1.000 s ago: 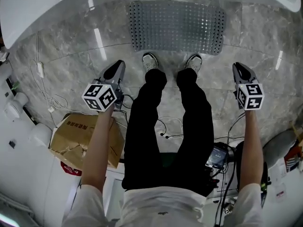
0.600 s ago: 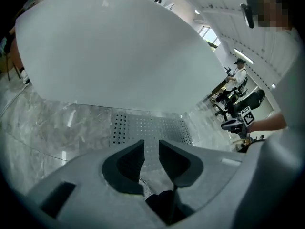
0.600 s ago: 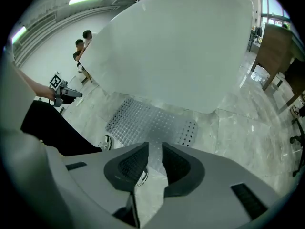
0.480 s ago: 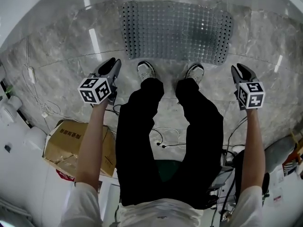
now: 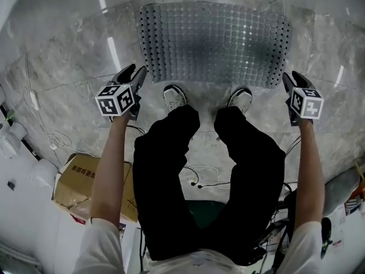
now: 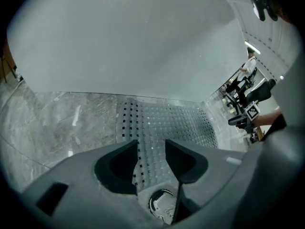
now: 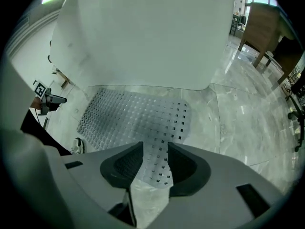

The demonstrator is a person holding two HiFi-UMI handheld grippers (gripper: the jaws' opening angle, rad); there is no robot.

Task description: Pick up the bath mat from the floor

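Note:
The bath mat [image 5: 214, 44] is grey, see-through and dotted with small holes. It lies flat on the marble floor in front of a white tub. My left gripper [image 5: 136, 75] hangs just above the mat's near left corner, and my right gripper [image 5: 290, 80] above its near right corner. In the left gripper view the jaws of that gripper [image 6: 151, 151] stand apart, with the mat [image 6: 162, 123] showing in the gap below. The right gripper [image 7: 156, 159] is likewise open over the mat [image 7: 133, 113]. Both pairs of jaws have just been opening, and nothing is gripped between them.
The white tub [image 6: 128, 37] rises right behind the mat. The person's shoes [image 5: 174, 96] stand at the mat's near edge, between the grippers. A cardboard box [image 5: 80, 181], loose cables [image 5: 199, 176] and a white cord [image 5: 34, 101] lie on the floor behind and to the left.
Both grippers have come down toward the floor, ending at the mat's near corners. The person has bent lower, so the mat looks larger.

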